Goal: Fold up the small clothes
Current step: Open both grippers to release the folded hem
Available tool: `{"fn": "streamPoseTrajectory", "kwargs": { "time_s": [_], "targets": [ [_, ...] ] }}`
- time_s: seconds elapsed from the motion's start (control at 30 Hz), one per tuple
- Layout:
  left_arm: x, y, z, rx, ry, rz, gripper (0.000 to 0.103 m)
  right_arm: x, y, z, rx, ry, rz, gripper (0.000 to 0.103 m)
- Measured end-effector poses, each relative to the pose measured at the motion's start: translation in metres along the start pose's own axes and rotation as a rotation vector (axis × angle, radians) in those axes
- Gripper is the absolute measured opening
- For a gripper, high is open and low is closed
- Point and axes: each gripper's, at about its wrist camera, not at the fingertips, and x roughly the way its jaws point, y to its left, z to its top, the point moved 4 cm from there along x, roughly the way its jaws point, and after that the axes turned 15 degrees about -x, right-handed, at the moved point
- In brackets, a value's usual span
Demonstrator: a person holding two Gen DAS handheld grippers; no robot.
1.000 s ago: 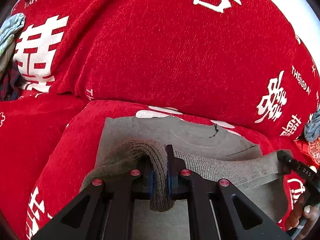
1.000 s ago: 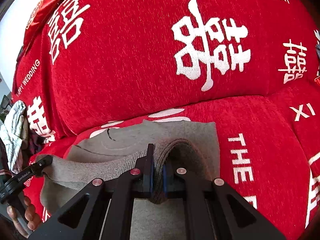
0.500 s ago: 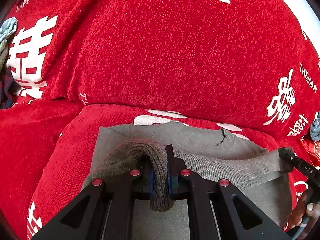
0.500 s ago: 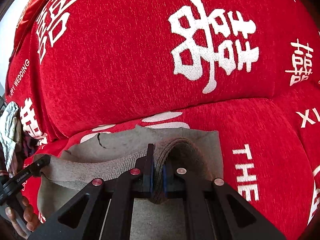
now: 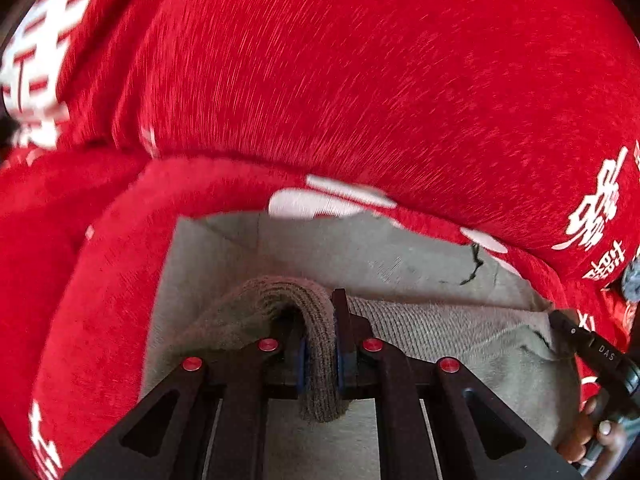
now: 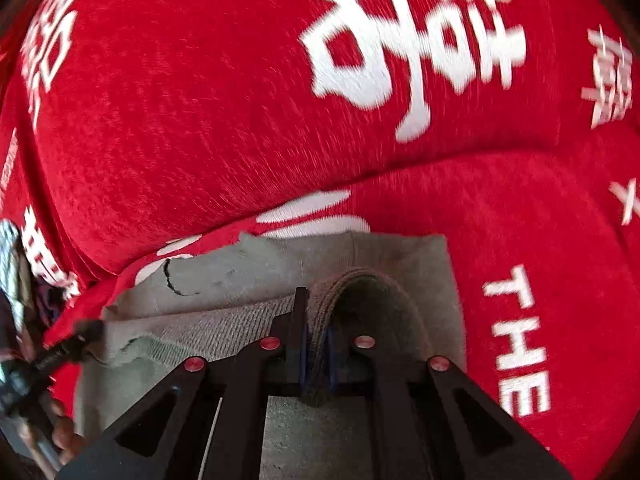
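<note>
A small grey knit garment [image 5: 400, 260] lies on a red sofa seat; it also shows in the right wrist view [image 6: 280, 264]. My left gripper [image 5: 320, 344] is shut on the ribbed hem at the garment's left end. My right gripper [image 6: 316, 356] is shut on the ribbed hem at the right end. The hem [image 5: 440, 328] stretches between the two grippers, lifted over the flat part of the garment. The right gripper also shows at the right edge of the left wrist view [image 5: 592, 352], and the left gripper at the left edge of the right wrist view [image 6: 68, 348].
The red sofa backrest [image 5: 360, 80] with white characters rises close behind the garment. The red seat cushion [image 6: 540, 240] extends to the right. Other clothes [image 6: 12, 264] lie at the far left of the seat.
Both grippers have carried the hem forward toward the backrest, over the garment's flat part. The backrest looks closer and the view is blurred by motion.
</note>
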Motion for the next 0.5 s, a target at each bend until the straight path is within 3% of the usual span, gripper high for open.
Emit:
{"fn": "streamPoseTrajectory", "kwargs": {
  "time_s": [0.07, 0.1, 0.13, 0.2, 0.43, 0.5],
  "targets": [
    [0.004, 0.003, 0.0, -0.011, 0.009, -0.005, 0.023, 0.004, -0.004, 0.0, 0.026, 0.011, 0.013, 0.012],
    [0.005, 0.004, 0.0, -0.016, 0.007, -0.013, 0.046, 0.007, -0.006, 0.0, 0.036, 0.017, 0.013, 0.012],
    [0.005, 0.004, 0.0, -0.021, 0.003, -0.028, 0.077, 0.008, -0.007, 0.0, 0.043, 0.02, 0.016, 0.013],
    [-0.002, 0.007, 0.003, -0.051, -0.057, -0.036, 0.099, 0.01, -0.008, 0.0, 0.055, 0.016, 0.024, 0.016],
    [-0.009, 0.015, 0.008, -0.087, -0.057, -0.063, 0.099, 0.009, -0.012, 0.002, 0.094, -0.006, 0.063, 0.022],
    [-0.014, 0.017, 0.008, -0.087, -0.068, -0.057, 0.099, 0.003, -0.019, 0.003, 0.139, -0.03, 0.087, 0.029]
  ]
}}
